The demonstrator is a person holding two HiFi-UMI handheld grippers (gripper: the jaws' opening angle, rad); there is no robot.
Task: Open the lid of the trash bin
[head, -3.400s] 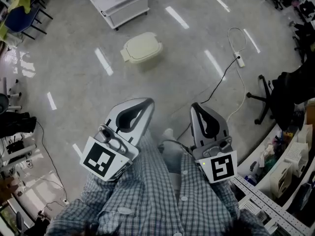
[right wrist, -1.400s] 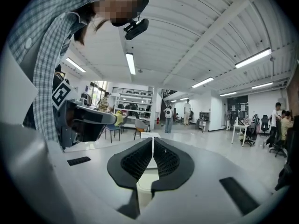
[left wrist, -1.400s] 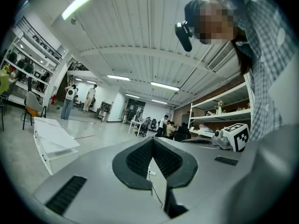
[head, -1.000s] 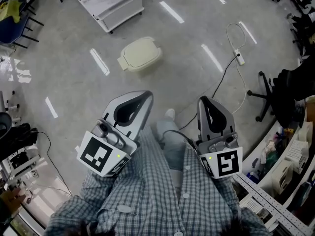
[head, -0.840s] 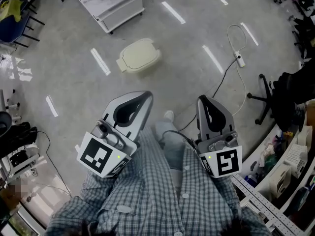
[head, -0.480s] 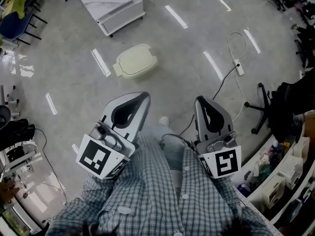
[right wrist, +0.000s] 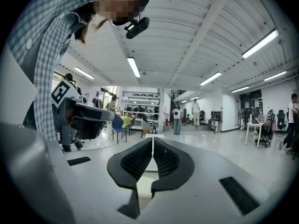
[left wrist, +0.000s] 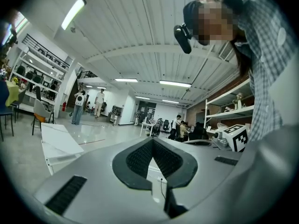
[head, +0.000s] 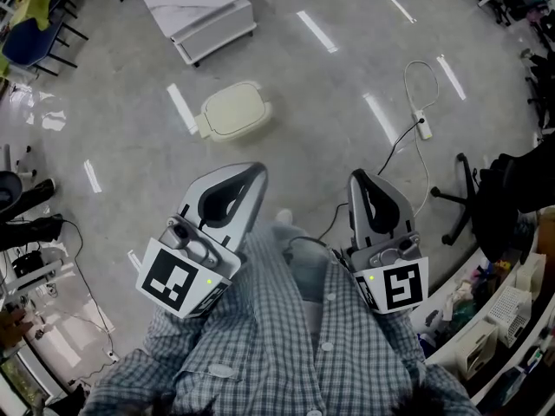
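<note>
On the grey floor (head: 347, 50) sits a closed cream trash bin (head: 232, 109). Well short of it, the left tool (head: 257, 174) and right tool (head: 356, 180) are both pressed together, empty.

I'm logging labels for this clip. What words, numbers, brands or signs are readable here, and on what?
No readable text anywhere.
Left cube, on the left tool: black-and-white square marker pattern, no letters or numbers.
Right cube, on the right tool: the same kind of pattern.
Bin: plain lid, no label seen.
Shelf items at lower right: any print too small to read.
</note>
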